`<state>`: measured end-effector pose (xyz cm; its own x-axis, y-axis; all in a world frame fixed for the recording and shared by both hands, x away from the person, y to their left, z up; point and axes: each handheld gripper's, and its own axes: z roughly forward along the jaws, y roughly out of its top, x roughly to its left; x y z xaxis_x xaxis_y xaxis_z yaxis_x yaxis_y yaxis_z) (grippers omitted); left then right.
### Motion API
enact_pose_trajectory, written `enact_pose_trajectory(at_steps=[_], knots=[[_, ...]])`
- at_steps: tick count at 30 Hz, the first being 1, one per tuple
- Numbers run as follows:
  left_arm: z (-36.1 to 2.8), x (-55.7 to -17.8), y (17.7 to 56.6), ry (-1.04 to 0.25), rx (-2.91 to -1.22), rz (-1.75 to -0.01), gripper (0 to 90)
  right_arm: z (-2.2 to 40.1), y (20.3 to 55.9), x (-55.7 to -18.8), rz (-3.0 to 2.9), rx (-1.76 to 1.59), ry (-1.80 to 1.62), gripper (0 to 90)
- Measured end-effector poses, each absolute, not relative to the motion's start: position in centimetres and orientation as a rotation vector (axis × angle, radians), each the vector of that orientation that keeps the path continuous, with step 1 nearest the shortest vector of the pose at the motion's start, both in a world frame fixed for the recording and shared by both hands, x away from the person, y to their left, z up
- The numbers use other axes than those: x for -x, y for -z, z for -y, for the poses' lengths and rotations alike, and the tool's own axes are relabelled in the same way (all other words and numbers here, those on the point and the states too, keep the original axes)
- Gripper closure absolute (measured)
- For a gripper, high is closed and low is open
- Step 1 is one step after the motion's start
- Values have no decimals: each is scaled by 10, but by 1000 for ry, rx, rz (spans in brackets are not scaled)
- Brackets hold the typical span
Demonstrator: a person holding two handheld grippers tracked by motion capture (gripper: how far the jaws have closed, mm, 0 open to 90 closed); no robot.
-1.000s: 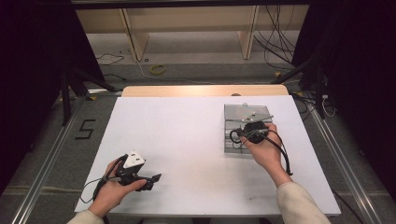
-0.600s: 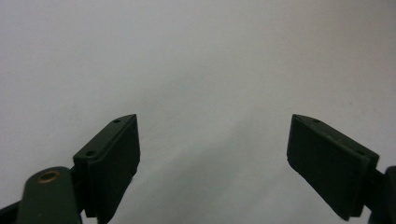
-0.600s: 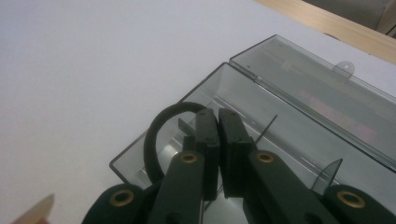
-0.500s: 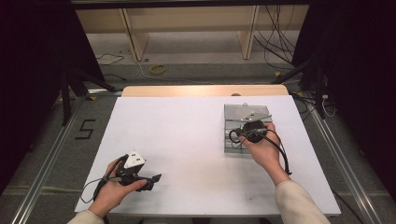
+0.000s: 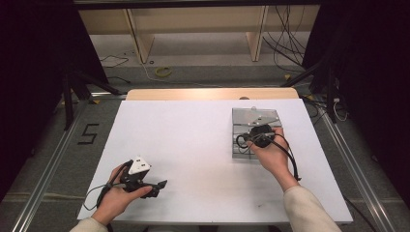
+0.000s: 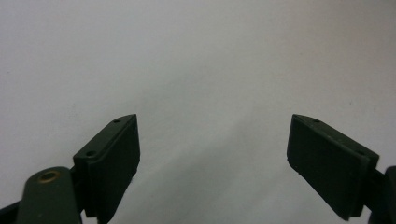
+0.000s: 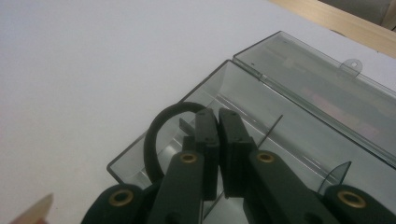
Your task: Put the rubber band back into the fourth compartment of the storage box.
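A white table top fills the middle of the high view, with a strip of pale wood along its far edge. Beyond it, at the top of the frame, light wooden shelving stands on a grey floor. Black cables trail at upper right, and a yellow-green loop lies near centre top. A "5" is marked on the floor at left. Metal rails flank the table. Both sides fall into darkness.

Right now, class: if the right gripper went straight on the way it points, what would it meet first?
Probably the inside of the clear plastic box. The right gripper points down into the open compartment, jaws together, a black cable loop beside them. How far off the box floor is, I can't judge.
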<state>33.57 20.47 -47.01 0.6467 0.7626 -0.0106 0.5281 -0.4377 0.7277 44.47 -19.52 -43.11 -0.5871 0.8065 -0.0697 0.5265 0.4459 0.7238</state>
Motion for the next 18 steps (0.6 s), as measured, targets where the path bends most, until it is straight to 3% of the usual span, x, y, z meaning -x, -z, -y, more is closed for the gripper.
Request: enact_pose_trajectory(at_steps=[18], knots=[[-205, -335, 470, -417, -2139, -1002, 168, 191, 438, -448, -2308, -1104, -881, 876]])
